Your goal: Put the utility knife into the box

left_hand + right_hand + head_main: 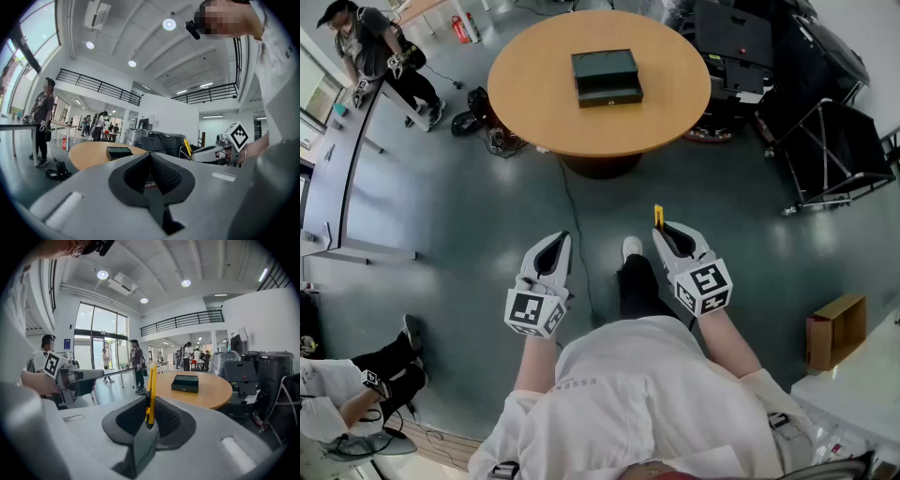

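A yellow utility knife (151,392) stands upright between the pads of my right gripper (149,414), which is shut on it; its tip pokes out ahead of the gripper (658,217). The dark box (607,77) lies open on the round wooden table (534,103), well ahead of both grippers; it is the dark box (185,383) in the right gripper view and the dark box (119,152) in the left one. My left gripper (553,251) hangs beside the right gripper (672,236) above the floor, shut, with nothing between its pads (151,174).
A cable (572,225) runs over the grey floor from the table toward me. Black cases and a folded stand (825,150) crowd the right side. A cardboard box (836,328) sits at the right. A person (380,56) stands by a long desk at far left, another person (356,384) sits lower left.
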Motion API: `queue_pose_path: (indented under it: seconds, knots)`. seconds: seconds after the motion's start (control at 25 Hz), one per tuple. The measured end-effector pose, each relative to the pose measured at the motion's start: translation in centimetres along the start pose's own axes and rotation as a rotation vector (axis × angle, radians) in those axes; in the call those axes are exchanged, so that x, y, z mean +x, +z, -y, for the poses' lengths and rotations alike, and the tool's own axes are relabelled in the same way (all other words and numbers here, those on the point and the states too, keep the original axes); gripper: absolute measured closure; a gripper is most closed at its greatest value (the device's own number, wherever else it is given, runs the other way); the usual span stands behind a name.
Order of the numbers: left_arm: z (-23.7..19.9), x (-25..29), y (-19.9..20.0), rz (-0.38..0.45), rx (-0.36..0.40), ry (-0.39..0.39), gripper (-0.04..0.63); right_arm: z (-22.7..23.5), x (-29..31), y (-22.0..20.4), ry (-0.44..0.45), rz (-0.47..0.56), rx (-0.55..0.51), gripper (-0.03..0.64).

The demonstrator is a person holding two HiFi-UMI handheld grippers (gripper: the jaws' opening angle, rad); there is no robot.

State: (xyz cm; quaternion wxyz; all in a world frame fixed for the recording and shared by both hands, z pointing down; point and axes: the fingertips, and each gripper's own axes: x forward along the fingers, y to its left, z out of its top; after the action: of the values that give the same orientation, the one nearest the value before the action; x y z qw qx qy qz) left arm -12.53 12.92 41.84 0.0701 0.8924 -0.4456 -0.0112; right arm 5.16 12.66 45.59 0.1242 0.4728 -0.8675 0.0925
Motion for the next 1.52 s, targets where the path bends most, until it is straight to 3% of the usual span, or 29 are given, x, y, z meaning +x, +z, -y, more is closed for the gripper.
queue_pose_path:
  seconds: [0.16, 0.36, 0.6, 1.0, 1.32, 1.52]
  knots:
    - [-2.1, 5.9, -0.4, -0.024, 0.014, 0.016, 0.578, 5.4, 3.9, 0.8, 0.0, -0.007, -0.028, 0.574]
    - [-5.8, 15.0, 2.5, 0.043, -0.043, 0.057, 0.578, 13.3, 10.1, 4.1, 0.042, -0.009, -0.059, 0.574]
    - [-7.8, 22.8, 3.0, 0.008, 0.019, 0.092, 0.578, 19.9, 16.2, 6.5, 0.085, -0.035, -0.063, 0.574]
    - [-13.5, 30.9, 1.8, -0.061, -0.048, 0.084, 0.578, 23.7, 25.2, 6.5, 0.134, -0.126, -0.039, 0.574]
    - [-18.2, 38.3, 1.4, -0.085, -0.085, 0.002, 0.578, 27.2, 34.5, 4.5, 0.145, -0.292, -0.167, 0.574]
    - [-21.3, 42.1, 0.3, -0.115, -0.117, -0.036, 0.578, 27.4, 39.8, 1.3, 0.233, -0.47, -0.263, 0.574]
